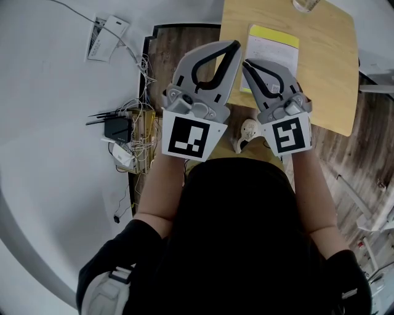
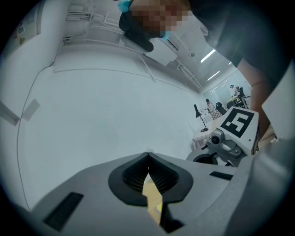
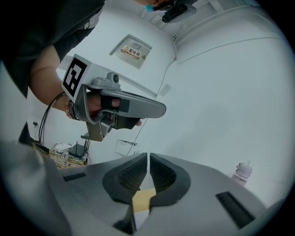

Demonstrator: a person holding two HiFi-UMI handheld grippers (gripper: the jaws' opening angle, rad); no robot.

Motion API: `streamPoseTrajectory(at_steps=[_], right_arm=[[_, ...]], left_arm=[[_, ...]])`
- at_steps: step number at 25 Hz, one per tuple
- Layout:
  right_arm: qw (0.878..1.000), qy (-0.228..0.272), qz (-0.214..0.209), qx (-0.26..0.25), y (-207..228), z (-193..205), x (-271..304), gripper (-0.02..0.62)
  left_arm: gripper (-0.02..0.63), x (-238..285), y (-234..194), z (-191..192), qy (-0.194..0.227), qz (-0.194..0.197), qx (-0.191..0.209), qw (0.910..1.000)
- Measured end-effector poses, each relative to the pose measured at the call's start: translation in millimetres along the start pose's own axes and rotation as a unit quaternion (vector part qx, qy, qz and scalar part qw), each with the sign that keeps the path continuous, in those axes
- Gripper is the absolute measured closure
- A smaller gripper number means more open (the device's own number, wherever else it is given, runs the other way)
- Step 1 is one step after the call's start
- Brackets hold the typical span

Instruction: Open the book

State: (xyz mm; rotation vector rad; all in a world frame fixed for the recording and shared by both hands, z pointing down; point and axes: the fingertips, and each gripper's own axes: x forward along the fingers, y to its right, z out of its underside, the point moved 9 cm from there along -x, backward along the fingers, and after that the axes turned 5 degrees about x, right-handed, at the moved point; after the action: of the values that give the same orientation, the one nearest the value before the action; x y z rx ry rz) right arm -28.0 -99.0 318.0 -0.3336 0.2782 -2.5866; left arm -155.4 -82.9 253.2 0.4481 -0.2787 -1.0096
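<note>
- Both tools share one build: grey moulded plastic, curved beak-like jaws lined with black ribbed rubber, and a white cube with black square markers at the back.
- Your left gripper (image 1: pixel 236 44) has its jaws together, tips touching, with nothing between them.
- Your right gripper (image 1: pixel 246 63) also has its jaws closed on nothing, with only a hairline slit between the pads.
- The book (image 1: pixel 274 50) lies flat and closed on the surface (image 1: pixel 326 74), a pale wooden top with rounded corners. Its cover is white with faint print and has a yellow band along the far edge.
- In the head view, the right gripper overlaps the book's near left corner.
- A clear bottle (image 1: pixel 306 5) stands at the far edge of the surface.
- A small cream object (image 1: pixel 248 130) shows between the two cubes. You cannot tell what it is.
- To the left of the surface, a black router (image 1: pixel 117 128) with antennas sits in a tangle of cables (image 1: pixel 140 144). They lie by a strip of dark plank floor (image 1: pixel 184 43).
- Only the head view shows the book.
- Under each pair of jaws, the gripper views give just a tan patch through the gap.
- The right gripper view shows the left gripper from the side, with your hand (image 3: pixel 99 107) wrapped round its handle. It also shows a printed sign (image 3: pixel 131 50) on the white wall (image 3: pixel 221 92).
- The left gripper view shows the right gripper's cube (image 2: pixel 239 123) and ceiling strip lights (image 2: pixel 208 56) in a distant room.
</note>
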Motion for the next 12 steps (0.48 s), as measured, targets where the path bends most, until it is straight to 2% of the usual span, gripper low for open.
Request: streamPoseTrajectory(at_steps=[12], right_arm=[[0.999,-0.026,-0.019,0.002,-12.6,17.2,9.5,0.562]], left_arm=[[0.6,-7.5,-1.6,10.9,-0.013,-0.007,-0.008,0.9999]])
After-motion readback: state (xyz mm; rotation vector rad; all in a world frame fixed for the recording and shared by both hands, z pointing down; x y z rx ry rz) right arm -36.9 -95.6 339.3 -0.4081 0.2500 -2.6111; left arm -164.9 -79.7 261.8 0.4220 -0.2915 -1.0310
